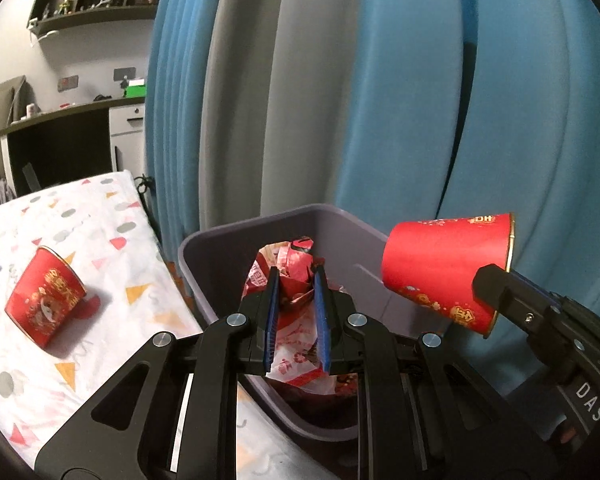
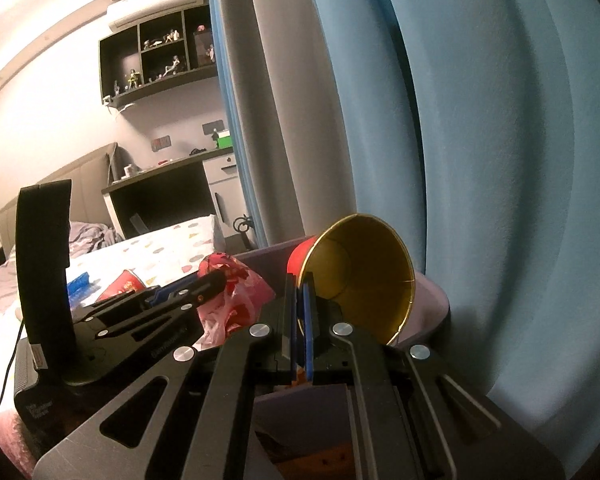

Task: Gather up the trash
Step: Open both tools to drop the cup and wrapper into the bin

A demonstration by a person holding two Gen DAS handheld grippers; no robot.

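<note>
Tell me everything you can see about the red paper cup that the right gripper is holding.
The red paper cup looks like thin paper, red outside with gold printed characters, gold inside with a gold rim. It is tipped on its side, mouth facing away from the bin, hanging in the air over the bin's right edge. The right gripper pinches its rim wall between closed pads. It looks empty and undented.

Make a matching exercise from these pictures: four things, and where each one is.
1. red plastic wrapper
2. gold-lined paper cup
3. second red cup
4. purple bin

a. lying on the patterned sheet
b. in front of the blue curtain
c. pinched by its rim in the right gripper
d. clamped in the left gripper above the bin

Pairs: 1-d, 2-c, 3-a, 4-b
</note>
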